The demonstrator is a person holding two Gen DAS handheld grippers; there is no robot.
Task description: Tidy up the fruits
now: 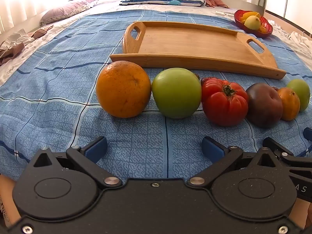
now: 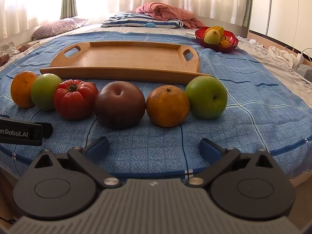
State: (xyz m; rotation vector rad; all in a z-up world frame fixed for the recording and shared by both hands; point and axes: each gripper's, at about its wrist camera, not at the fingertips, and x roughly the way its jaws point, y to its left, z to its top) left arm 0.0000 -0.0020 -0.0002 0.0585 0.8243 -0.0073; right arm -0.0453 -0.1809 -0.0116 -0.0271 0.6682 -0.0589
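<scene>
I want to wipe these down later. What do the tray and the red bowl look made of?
The tray looks like solid wood with a smooth, light satin finish: grain lines and cut-out handles show. The red bowl looks like translucent glass or plastic, glossy with light glowing through its wavy rim; which one I cannot tell.
</scene>
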